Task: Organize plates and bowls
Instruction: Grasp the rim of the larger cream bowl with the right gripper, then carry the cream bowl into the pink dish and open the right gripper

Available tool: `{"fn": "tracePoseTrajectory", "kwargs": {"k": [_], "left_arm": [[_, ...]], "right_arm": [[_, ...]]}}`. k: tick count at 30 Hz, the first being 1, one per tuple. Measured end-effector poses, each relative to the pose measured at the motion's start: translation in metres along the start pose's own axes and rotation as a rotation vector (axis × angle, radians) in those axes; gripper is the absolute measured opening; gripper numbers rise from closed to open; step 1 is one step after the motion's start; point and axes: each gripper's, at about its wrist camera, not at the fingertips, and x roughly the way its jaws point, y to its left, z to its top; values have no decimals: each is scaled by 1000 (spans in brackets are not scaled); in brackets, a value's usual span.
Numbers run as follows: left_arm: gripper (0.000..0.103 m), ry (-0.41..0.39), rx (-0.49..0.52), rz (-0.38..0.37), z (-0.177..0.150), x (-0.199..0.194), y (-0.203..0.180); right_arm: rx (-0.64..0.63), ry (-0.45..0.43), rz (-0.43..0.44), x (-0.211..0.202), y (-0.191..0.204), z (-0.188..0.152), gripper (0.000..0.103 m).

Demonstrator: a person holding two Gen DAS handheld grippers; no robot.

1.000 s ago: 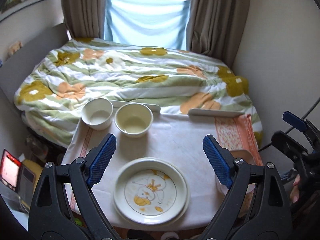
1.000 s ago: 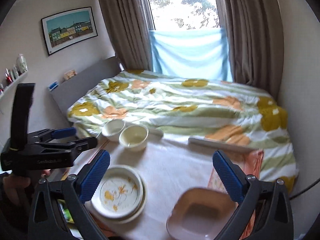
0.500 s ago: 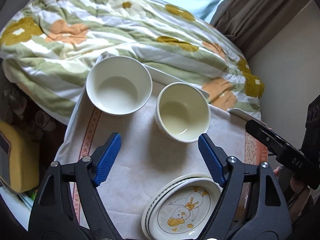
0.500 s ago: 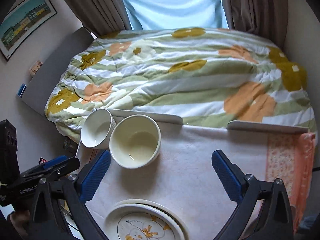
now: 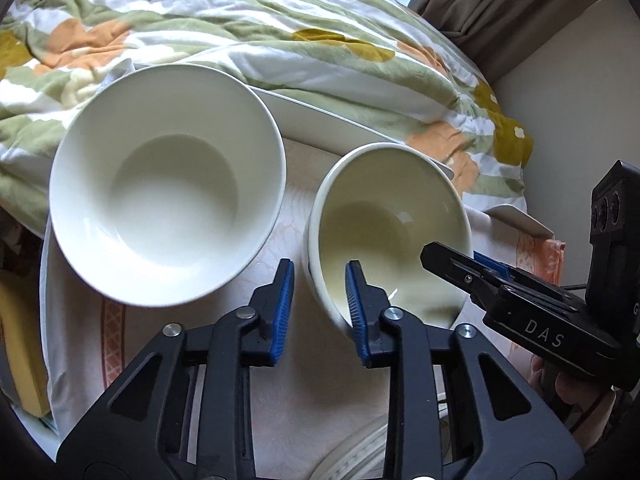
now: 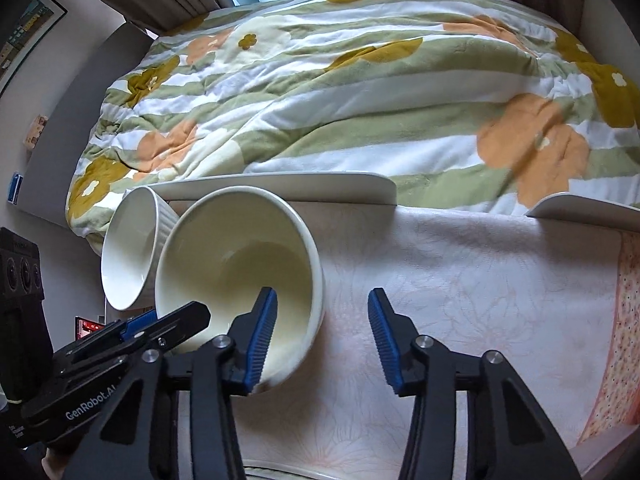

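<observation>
Cream bowl [image 5: 384,224] near table's [image 6: 460,280] far left corner, beside white bowl [image 5: 160,200] | your left gripper [image 5: 320,304]: jaws closing, straddling cream bowl's near-left rim, contact unclear | your right gripper [image 6: 322,330]: jaws closing, straddling its right rim, outer finger [image 6: 382,332] clear.

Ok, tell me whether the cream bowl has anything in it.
Empty. Both wrist views look straight into the cream bowl and show only its bare glazed bottom with a light reflection, no food or liquid.
</observation>
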Motion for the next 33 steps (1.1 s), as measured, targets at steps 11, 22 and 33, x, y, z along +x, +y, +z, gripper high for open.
{"fn": "tracePoseTrajectory", "kwargs": {"k": [11, 22, 33], "left_arm": [[15, -8, 50, 28, 3, -3, -3], [15, -20, 104, 30, -1, -34, -34], [15, -60, 173, -35, -58, -88, -124]], "right_arm": [[-6, 12, -5, 6, 8, -3, 15], [18, -47, 1, -30, 5, -9, 15], [54, -163, 22, -127, -36, -62, 14]]}}
